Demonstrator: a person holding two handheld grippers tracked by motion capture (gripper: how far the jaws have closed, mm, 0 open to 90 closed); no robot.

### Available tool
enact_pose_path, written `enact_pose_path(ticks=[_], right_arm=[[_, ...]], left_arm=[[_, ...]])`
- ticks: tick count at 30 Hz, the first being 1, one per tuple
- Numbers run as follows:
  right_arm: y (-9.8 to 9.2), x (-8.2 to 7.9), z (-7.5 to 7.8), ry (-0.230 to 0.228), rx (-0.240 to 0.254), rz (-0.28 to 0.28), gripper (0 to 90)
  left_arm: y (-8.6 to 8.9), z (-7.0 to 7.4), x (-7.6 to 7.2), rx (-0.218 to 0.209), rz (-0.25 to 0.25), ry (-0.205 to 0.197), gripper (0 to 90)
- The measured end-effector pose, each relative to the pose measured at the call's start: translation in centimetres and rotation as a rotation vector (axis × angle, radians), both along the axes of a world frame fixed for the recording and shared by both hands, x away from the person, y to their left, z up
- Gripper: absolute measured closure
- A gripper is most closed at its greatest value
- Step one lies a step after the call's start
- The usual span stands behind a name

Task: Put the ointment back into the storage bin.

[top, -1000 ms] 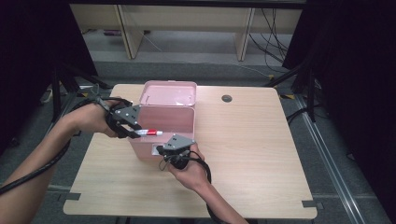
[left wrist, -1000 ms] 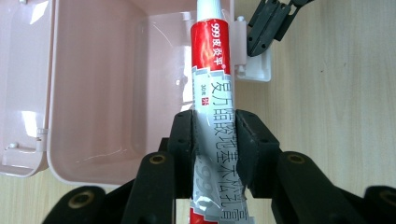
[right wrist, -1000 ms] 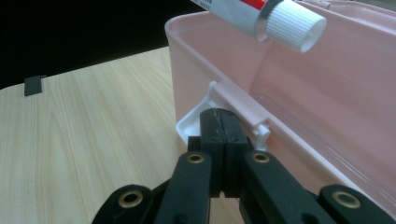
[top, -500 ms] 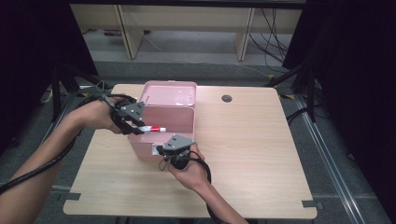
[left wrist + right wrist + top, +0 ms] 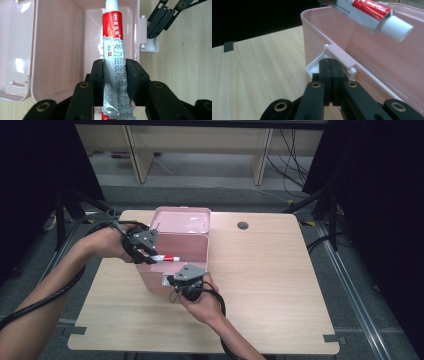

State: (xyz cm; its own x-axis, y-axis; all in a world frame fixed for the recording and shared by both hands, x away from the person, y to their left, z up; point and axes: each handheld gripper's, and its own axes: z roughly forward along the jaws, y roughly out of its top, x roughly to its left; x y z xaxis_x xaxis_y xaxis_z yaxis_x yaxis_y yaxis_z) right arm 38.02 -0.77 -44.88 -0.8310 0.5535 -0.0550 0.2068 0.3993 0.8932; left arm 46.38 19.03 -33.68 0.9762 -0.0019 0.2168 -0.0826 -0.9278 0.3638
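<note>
Currently noted: pink plastic box (image 5: 172,262), smooth, glossy, rounded corners, translucent walls, lid (image 5: 184,220) hinged open toward far side; sits left of centre on pale wood-grain table (image 5: 280,285). White latch (image 5: 317,67) on near wall. Ointment tube (image 5: 115,62): soft crinkled foil body, silver-grey with dark print, red band near white round cap; flattened and creased at tail end. Held level above open box, cap pointing right over the interior. Left gripper (image 5: 115,72): jaws about half closed, black pads clamped on tube's grey mid-section, squeezing the foil. Right gripper (image 5: 329,75): jaws fully closed, pads pressed flat together, tips just at white latch on near wall; contact with latch likely, grip on it not discernible.
</note>
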Motion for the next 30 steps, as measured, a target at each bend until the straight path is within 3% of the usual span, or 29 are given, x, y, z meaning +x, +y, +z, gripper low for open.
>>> enact_pose_path(ticks=[11, 14, 19, 23, 25, 26, 30], right_arm=[[0.0, -0.2, 0.2, 0.007, -0.003, 0.018, 89.3], [0.1, -0.4, 0.4, -0.010, 0.013, 0.013, 89.1], [-0.4, -1.0, 0.9, -0.024, 0.009, 0.021, 89.4], [-1.1, -1.5, 1.1, -0.004, 0.016, 0.006, 89.7], [-1.6, -1.5, 1.4, -0.020, -0.007, 0.021, 89.8], [-1.7, -1.8, 1.3, -0.003, 0.012, 0.004, 89.8], [-2.6, -1.9, 1.5, 0.009, 0.009, 0.005, 89.8]], left_arm=[[-0.1, -0.1, 0.1, 0.006, 0.003, -0.004, 68.4], [-0.2, -0.2, 0.2, 0.013, 0.001, -0.005, 68.5], [-0.5, -0.5, 0.5, 0.013, 0.000, 0.000, 68.5], [-0.7, -0.7, 0.5, 0.012, -0.003, 0.004, 68.5], [-0.8, -1.0, 0.4, -0.005, 0.008, 0.014, 68.5], [-0.8, -1.0, 0.5, 0.000, 0.004, 0.010, 68.5], [-0.8, -1.4, 0.6, -0.003, 0.000, 0.015, 68.5]])
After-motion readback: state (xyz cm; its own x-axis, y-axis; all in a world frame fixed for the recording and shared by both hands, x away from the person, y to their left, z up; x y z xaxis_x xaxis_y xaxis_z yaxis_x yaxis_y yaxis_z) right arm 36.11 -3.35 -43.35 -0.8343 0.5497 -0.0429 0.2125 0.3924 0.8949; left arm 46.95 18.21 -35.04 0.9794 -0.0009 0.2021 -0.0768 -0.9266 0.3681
